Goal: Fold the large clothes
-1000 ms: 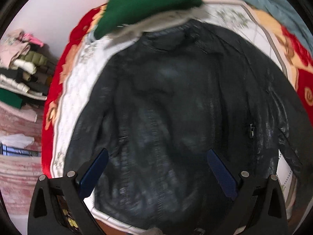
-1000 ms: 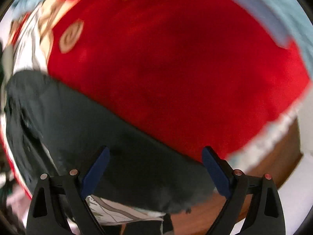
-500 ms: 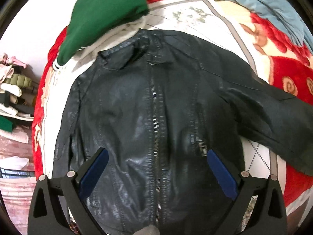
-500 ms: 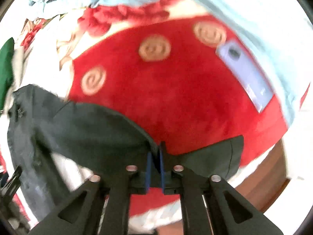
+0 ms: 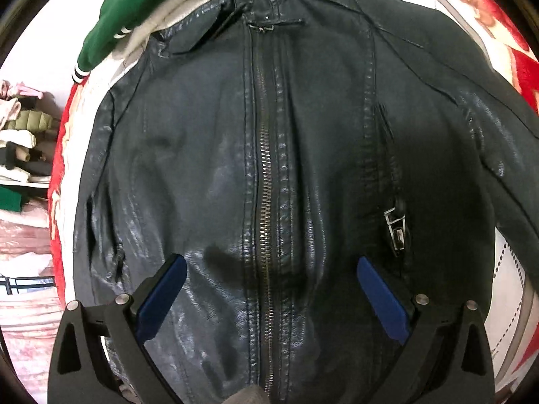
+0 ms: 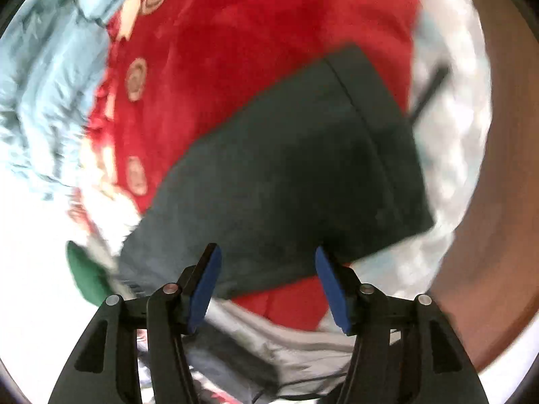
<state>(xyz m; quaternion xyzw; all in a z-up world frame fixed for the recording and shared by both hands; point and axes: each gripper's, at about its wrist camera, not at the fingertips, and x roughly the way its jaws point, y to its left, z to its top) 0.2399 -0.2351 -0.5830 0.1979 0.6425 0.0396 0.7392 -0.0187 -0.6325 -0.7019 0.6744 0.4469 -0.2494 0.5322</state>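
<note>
A black leather jacket (image 5: 209,155) lies front up on the bed, zipped, collar at the top. My left gripper (image 5: 269,269) is open just above its lower front, one finger on each side of the zip. In the right wrist view the jacket's sleeve (image 6: 289,181) lies stretched over the red blanket (image 6: 256,43), cuff to the upper right. My right gripper (image 6: 266,262) is open and empty, with the sleeve's near edge lying between the two pads.
A green garment (image 5: 134,3) lies by the collar. Stacked clothes (image 5: 23,141) sit on shelves at the left. A light blue quilt (image 6: 47,77) lies beyond the red blanket. The wooden bed edge (image 6: 498,202) runs along the right.
My right gripper was shut on the sleeve half a second ago; it has let go and now stands open over it. My left gripper has moved closer over the jacket's front.
</note>
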